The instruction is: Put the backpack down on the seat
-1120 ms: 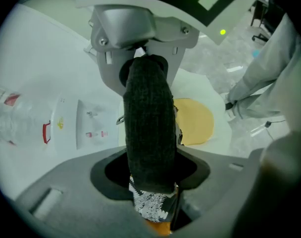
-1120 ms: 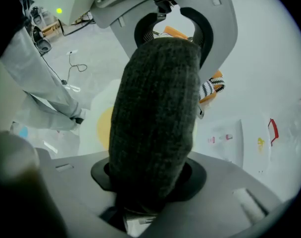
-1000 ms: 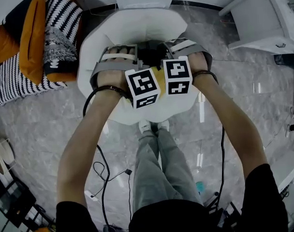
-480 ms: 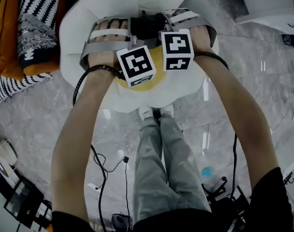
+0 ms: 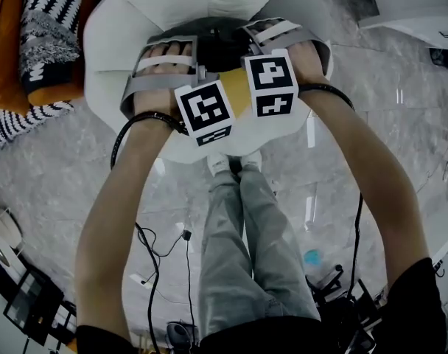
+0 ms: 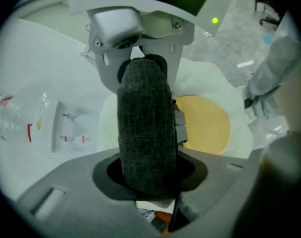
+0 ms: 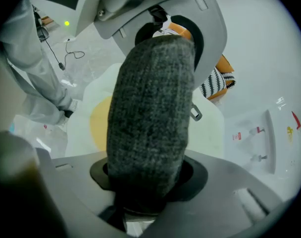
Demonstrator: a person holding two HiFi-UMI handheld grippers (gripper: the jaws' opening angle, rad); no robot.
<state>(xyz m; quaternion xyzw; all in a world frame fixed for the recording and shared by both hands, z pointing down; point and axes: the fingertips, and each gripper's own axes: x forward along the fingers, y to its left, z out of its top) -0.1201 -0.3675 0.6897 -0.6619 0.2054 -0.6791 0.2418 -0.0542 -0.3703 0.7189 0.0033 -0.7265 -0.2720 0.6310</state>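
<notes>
With left gripper (image 6: 144,120) closing on 1 dark grey strap (image 6: 140,152) and right gripper (image 7: 149,118) clamped on the other strap (image 7: 150,83), the backpack (image 5: 222,43) hangs over the middle of the white seat (image 5: 117,24), contact unclear, so releasing 1 side early could tip it off the seat's front edge.

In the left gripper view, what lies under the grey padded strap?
A white seat with a round yellow centre; the strap covers that centre's left part and the seat behind it.
</notes>
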